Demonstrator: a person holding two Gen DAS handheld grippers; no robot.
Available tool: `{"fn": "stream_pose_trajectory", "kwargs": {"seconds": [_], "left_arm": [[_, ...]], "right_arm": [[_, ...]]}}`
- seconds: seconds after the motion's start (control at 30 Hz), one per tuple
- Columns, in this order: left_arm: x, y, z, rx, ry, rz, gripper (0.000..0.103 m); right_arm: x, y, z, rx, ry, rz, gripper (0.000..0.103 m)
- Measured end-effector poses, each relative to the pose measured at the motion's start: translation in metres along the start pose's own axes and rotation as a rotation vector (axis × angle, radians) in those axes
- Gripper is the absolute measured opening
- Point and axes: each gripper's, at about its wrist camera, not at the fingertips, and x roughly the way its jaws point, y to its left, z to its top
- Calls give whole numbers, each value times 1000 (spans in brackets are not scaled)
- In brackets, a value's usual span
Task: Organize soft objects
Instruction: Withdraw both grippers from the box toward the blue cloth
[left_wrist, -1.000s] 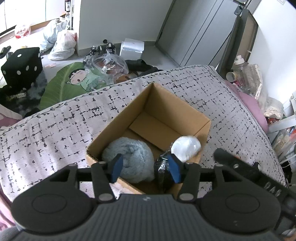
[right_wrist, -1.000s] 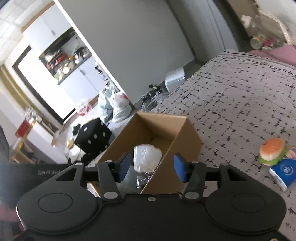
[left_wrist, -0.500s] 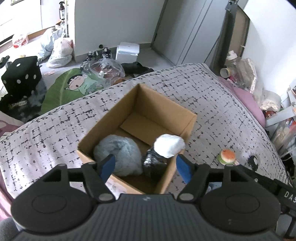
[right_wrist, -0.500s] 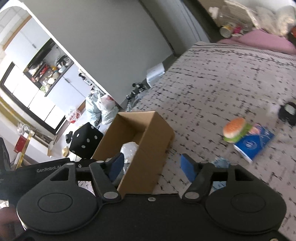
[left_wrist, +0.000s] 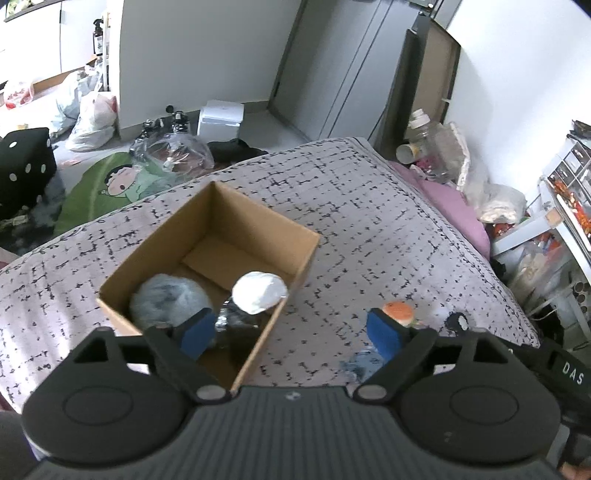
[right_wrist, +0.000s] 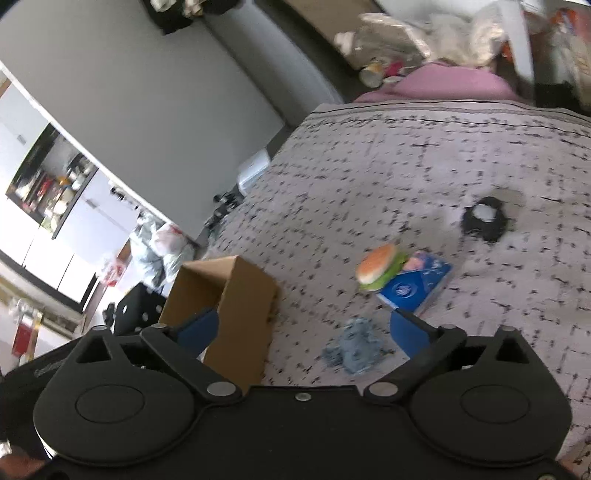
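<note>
A grid-patterned bed (left_wrist: 369, 206) is filling my view. "DAS" is showing on the right hand-held gripper (right_wrist: 310, 328); both it and my left hand-held gripper (left_wrist: 291, 332) are hanging released. Fluffy grey ball (left_wrist: 168, 301) and white bundle (left_wrist: 260, 291) are sitting in the cardboard box (left_wrist: 255, 218); burger plush (right_wrist: 376, 267) is lying against a blue packet (right_wrist: 417, 288).

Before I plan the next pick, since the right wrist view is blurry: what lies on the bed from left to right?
Cardboard box → crumpled blue cloth → burger plush → blue tissue pack → small black and white object.
</note>
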Motion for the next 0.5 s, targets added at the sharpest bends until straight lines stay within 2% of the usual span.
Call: {"fn": "stream_pose_trajectory", "kwargs": {"seconds": [0.2, 0.5], "left_arm": [[6, -18, -2, 10, 22, -19, 92], [26, -41, -10, 20, 41, -28, 92]], "right_arm": [[-6, -27, 8, 113, -8, -12, 103], [4, -46, 7, 163, 7, -48, 103]]}}
